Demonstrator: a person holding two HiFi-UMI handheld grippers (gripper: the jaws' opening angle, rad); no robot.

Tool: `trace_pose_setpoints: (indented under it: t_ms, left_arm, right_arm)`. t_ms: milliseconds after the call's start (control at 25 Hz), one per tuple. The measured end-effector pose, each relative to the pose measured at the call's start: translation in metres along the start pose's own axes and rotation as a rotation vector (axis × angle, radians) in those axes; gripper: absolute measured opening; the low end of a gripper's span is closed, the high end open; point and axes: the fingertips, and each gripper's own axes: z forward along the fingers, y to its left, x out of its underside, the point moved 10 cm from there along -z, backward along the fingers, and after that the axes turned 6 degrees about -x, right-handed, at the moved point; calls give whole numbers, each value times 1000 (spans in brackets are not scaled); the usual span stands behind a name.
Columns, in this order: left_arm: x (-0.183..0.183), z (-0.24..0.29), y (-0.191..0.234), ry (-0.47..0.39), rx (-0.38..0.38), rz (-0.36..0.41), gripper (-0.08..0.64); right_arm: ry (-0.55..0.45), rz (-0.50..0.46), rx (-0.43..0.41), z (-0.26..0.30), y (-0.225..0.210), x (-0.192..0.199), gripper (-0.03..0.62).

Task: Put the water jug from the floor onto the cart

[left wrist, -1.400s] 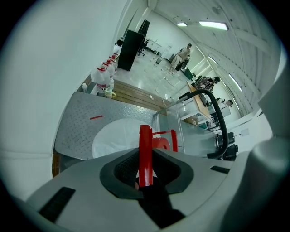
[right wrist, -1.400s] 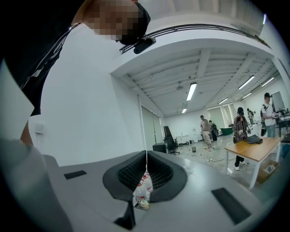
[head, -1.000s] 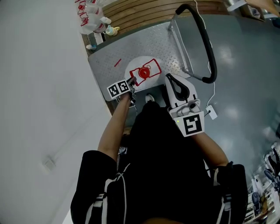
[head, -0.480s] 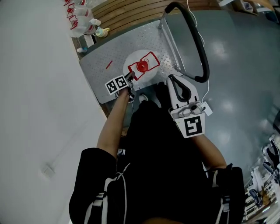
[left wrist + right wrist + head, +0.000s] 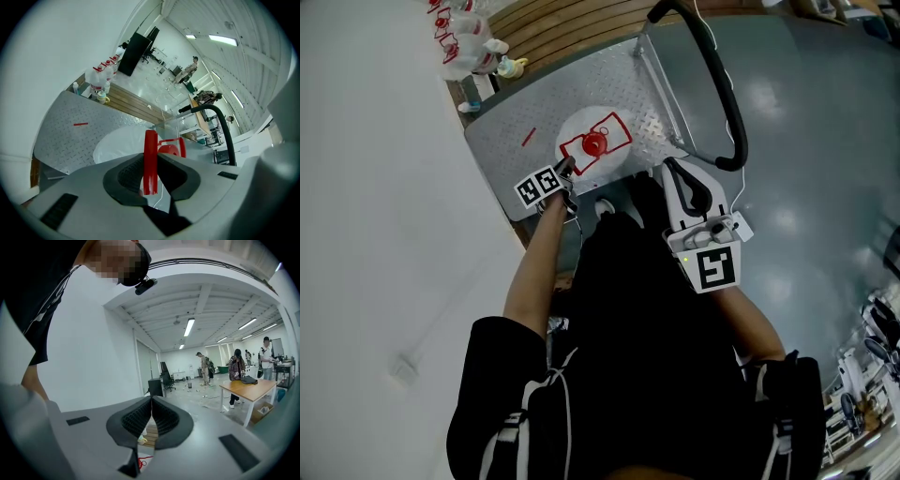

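The water jug [image 5: 577, 132], white with a red cap [image 5: 594, 142] and a red carry handle [image 5: 602, 134], is over the cart's grey diamond-plate deck [image 5: 511, 122]. I cannot tell whether its base touches the deck. My left gripper [image 5: 565, 170] is shut on the red handle [image 5: 150, 159], which stands upright between its black pads; behind it is the jug's body [image 5: 119, 144]. My right gripper [image 5: 674, 169] hangs beside the jug near the person's body. In the right gripper view, the right gripper [image 5: 151, 416] has its pads pressed together with nothing between them.
The cart's black push handle [image 5: 725, 98] arches at the deck's right end. Several small red-labelled bottles [image 5: 459, 42] stand by wooden slats [image 5: 567, 23] beyond the cart. A white wall [image 5: 375, 187] lies left, grey floor [image 5: 825, 141] right. People and a table [image 5: 248, 387] are far off.
The left gripper and the jug it holds have sunk slightly toward the cart deck. The whole view has drifted, so the cart sits further up and left. The right gripper has hardly moved.
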Motion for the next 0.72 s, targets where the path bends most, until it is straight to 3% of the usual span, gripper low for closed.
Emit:
trace_pose_setpoints:
  t_ms: [360, 720]
  left_arm:
    - [2, -17, 55, -56, -161, -72, 86]
    - [-1, -10, 69, -67, -172, -27, 86]
  right_arm:
    - [3, -81, -45, 4, 28, -11, 18]
    - [24, -93, -8, -1, 32, -8, 18]
